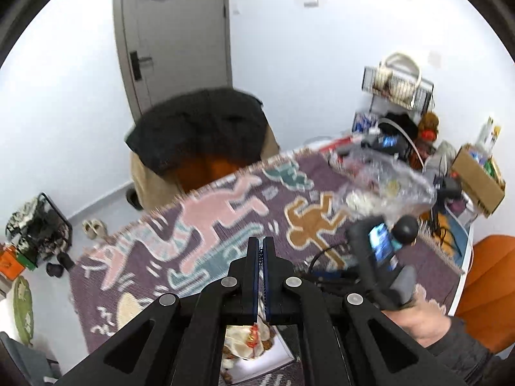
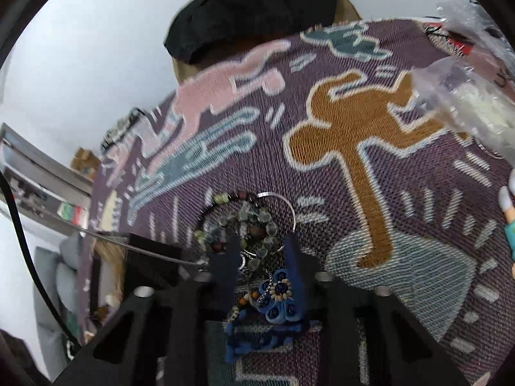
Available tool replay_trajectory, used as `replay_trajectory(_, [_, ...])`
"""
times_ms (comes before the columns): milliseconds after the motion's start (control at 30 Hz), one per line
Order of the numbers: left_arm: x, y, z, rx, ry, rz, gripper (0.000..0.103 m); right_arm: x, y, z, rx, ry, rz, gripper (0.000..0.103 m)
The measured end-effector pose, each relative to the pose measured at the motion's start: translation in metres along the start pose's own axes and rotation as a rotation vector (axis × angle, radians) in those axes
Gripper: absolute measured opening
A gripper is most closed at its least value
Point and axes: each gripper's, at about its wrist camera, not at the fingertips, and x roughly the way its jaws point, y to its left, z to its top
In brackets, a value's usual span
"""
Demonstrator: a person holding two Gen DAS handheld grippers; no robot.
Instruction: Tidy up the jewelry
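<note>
The left gripper (image 1: 261, 241) hangs high above the table with its two fingers pressed together and nothing between them. Under it, at 6 o'clock in the left wrist view, a white box (image 1: 283, 352) peeks out with some small things inside, too hidden to name. The right gripper (image 1: 383, 251) shows at 4 o'clock in that view, held by a hand (image 1: 415, 318).

The table is covered by a purple woven cloth (image 2: 322, 173) with pink, teal and brown dancing figures on it.

The right gripper (image 2: 262, 241) is low over the cloth and its two fingers stand apart. A pile of jewelry (image 2: 244, 225) lies right between the fingertips and a bit past them, at 12 o'clock from the tips. It has green, clear and dark red beads in tangled loops. A thin silver ring-shaped wire (image 2: 289, 206) curves around the pile at 1 o'clock. I cannot tell if the fingers touch the beads. Nearer the camera, at 6 o'clock between the fingers, lies a blue flower piece (image 2: 278, 296) with little pale beads on it.

A crinkly clear plastic bag (image 2: 466, 96) sits at 2 o'clock in the right wrist view, well apart from the pile. A black coat (image 1: 199, 122) hangs over a chair past the far table edge
</note>
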Motion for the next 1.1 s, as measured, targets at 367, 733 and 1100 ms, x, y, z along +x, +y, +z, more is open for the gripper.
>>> replay_trajectory(367, [-0.046,0.015,0.010,-0.022,-0.101,0.038,0.000,-0.059,0.012,0.001,-0.024,-0.155,0.066,0.001])
replay_trajectory(733, [-0.031,0.031,-0.006,-0.101,-0.056,0.005,0.000,-0.100,0.043,0.008,-0.130,-0.187,0.032,0.002])
replay_trajectory(1100, [0.044,0.069,-0.035,-0.224,0.075,0.002,0.094,-0.053,0.010,0.005,-0.080,-0.125,-0.012,0.058])
